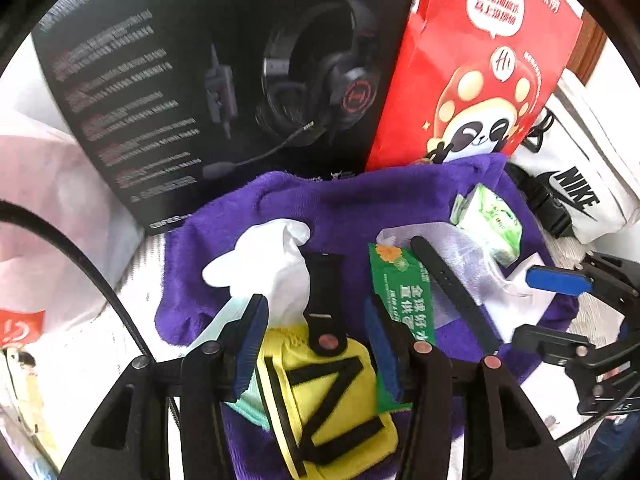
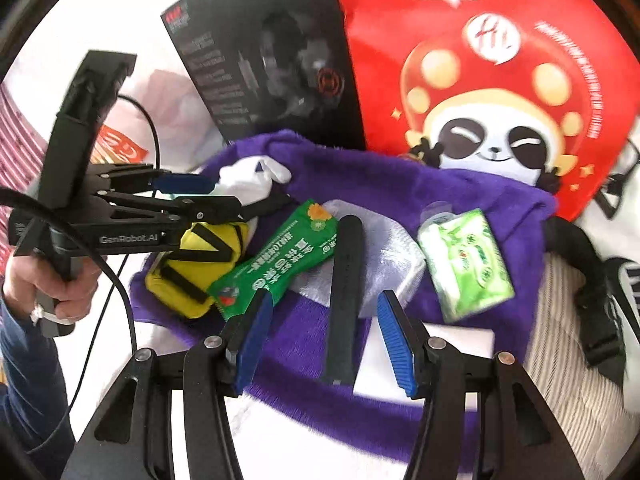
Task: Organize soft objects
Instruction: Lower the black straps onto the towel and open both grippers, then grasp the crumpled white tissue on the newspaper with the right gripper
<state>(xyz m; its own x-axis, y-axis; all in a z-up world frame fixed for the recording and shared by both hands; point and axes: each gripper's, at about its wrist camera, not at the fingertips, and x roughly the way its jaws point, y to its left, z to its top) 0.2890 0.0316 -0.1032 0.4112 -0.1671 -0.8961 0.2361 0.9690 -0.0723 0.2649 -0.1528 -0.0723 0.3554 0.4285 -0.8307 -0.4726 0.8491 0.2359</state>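
Both grippers stand with jaws parted over the heap: left gripper point(image 1: 316, 344) low in the left wrist view straddles the yellow pouch point(image 1: 328, 400) without pinching it; right gripper point(image 2: 324, 344) at the bottom of the right wrist view is open around the black strap point(image 2: 343, 300), gripping nothing

Largest first: the purple towel point(image 2: 400, 192) fills the middle of both views, carrying everything soft. Behind it, at the top, lean a black headset box point(image 1: 180, 92) and a red panda bag point(image 2: 480, 80). On the towel lie a silvery pouch point(image 2: 384, 264), a green sachet point(image 2: 276, 264) left of centre, a green tissue pack point(image 2: 464, 264) right, and a white sock point(image 1: 272, 268) above the pouch

I judge this a release between pieces; next calls for choosing one item and closing squarely on it
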